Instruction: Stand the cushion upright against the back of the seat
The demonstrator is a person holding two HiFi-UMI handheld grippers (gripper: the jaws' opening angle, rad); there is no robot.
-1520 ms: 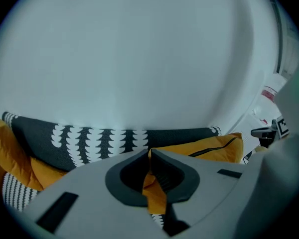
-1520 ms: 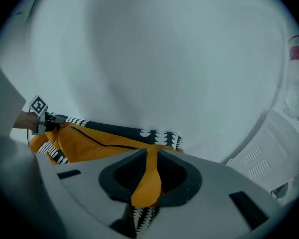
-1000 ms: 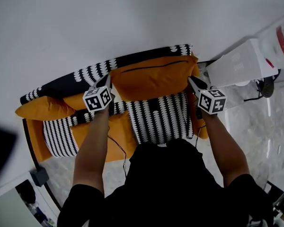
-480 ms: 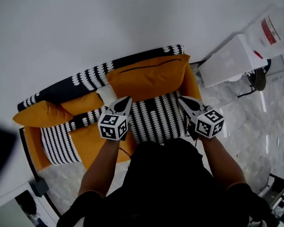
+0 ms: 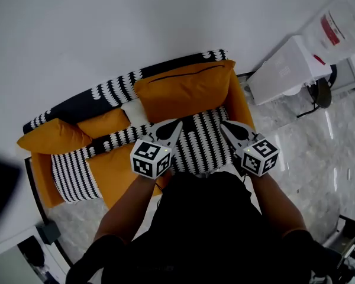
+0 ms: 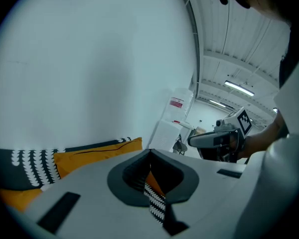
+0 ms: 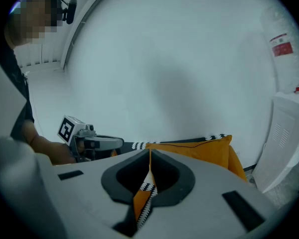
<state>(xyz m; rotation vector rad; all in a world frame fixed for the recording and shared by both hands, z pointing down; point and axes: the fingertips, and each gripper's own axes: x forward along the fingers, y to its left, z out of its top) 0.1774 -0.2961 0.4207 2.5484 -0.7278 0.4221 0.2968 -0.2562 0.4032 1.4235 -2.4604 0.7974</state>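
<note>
The big orange cushion [image 5: 186, 90] stands upright against the black-and-white back [image 5: 106, 92] of the sofa, at its right end; it also shows in the left gripper view [image 6: 97, 151] and in the right gripper view [image 7: 199, 151]. My left gripper [image 5: 176, 123] hangs over the striped seat [image 5: 202, 142], short of the cushion, shut and empty [image 6: 149, 152]. Level with it on the right, my right gripper [image 5: 225, 125] is shut with nothing in it [image 7: 149, 152]. Neither touches the cushion.
Two smaller orange cushions [image 5: 53, 136] [image 5: 103, 123] lie at the sofa's left end. A white box-like unit [image 5: 284, 73] and an office chair [image 5: 320, 93] stand right of the sofa on the marble floor [image 5: 319, 152]. A white wall runs behind.
Both grippers have left the cushion's sides and drawn back toward the person over the seat. The cushion stays upright against the back.
</note>
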